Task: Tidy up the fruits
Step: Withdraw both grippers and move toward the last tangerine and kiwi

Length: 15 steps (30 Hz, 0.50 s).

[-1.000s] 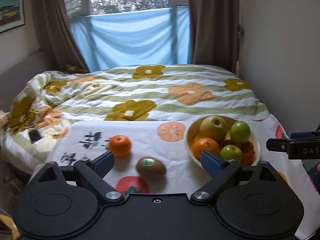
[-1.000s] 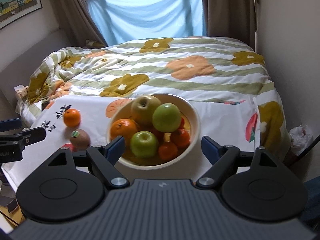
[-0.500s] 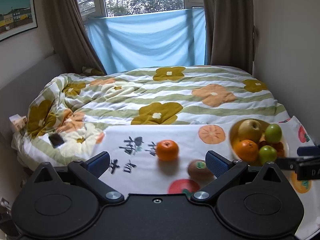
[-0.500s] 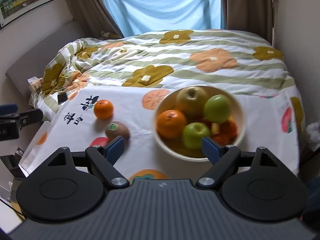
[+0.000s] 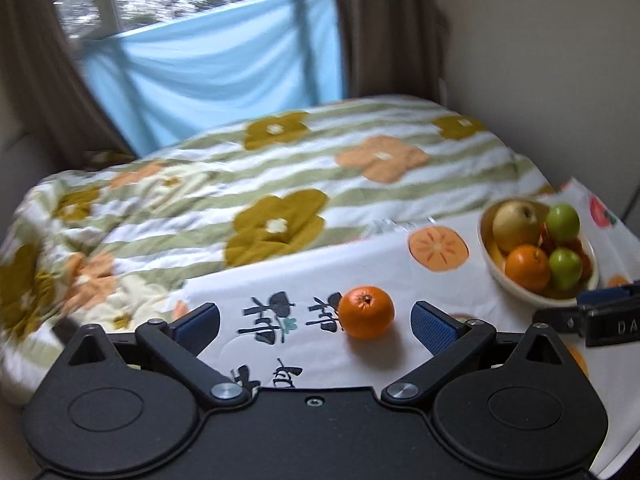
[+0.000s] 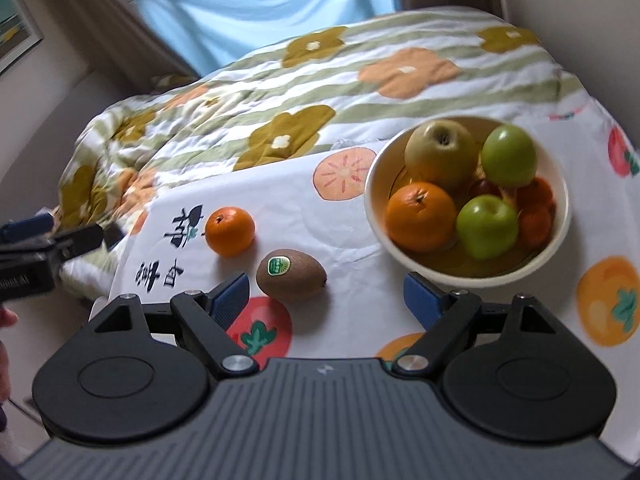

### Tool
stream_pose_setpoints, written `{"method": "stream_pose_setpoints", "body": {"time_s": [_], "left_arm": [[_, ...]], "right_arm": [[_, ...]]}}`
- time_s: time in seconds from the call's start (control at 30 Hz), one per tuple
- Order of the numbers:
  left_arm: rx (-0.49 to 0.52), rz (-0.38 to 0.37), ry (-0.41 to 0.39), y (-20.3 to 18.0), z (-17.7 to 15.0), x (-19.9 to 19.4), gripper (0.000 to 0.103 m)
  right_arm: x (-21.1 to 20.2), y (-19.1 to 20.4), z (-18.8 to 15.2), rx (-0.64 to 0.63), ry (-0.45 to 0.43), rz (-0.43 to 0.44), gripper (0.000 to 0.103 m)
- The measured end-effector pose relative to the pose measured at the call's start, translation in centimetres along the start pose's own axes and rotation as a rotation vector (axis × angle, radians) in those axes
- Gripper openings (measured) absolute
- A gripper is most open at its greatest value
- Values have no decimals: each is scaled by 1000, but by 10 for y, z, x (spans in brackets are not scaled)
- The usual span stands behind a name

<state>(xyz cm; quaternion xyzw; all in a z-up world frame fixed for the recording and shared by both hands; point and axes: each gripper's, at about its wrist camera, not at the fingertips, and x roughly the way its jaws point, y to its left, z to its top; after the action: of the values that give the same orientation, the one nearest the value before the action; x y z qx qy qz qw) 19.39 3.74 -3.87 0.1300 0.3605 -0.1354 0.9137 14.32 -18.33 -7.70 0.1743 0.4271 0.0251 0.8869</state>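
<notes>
A loose orange (image 5: pixel 366 312) lies on the white fruit-print cloth (image 5: pixel 400 264), just ahead of my open left gripper (image 5: pixel 316 324) and nearer its right finger. In the right wrist view the orange (image 6: pixel 230 231) lies left of a brown kiwi (image 6: pixel 291 275) with a green sticker. My open right gripper (image 6: pixel 326 300) sits just behind the kiwi, empty. A cream bowl (image 6: pixel 374 216) holds an orange, two green apples, a yellow-brown apple and small red fruits; it also shows at the right of the left wrist view (image 5: pixel 494 272).
A bed with a striped flower quilt (image 5: pixel 280 184) lies behind the cloth. The wall (image 5: pixel 540 60) stands to the right, curtains and a blue sheet (image 5: pixel 208 80) at the back. The cloth's left edge drops off beside the left gripper (image 6: pixel 48 244).
Both grippers moved forward and lower toward the cloth. The left one now has the orange between its fingers' line; the right one swung left, putting the kiwi in front of it.
</notes>
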Motion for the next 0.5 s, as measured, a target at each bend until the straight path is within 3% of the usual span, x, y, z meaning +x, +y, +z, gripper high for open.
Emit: {"method": "stream_pose_setpoints", "body": {"time_s": [0.33,0.5], "left_arm": [[226,-204,75,2,-6,87,102],[272,-283,108,-3,-9,118,97]], "right_arm": [[41,11,-9,178,14,-91,99],[55,15,-13,216,26,-121,99]]}}
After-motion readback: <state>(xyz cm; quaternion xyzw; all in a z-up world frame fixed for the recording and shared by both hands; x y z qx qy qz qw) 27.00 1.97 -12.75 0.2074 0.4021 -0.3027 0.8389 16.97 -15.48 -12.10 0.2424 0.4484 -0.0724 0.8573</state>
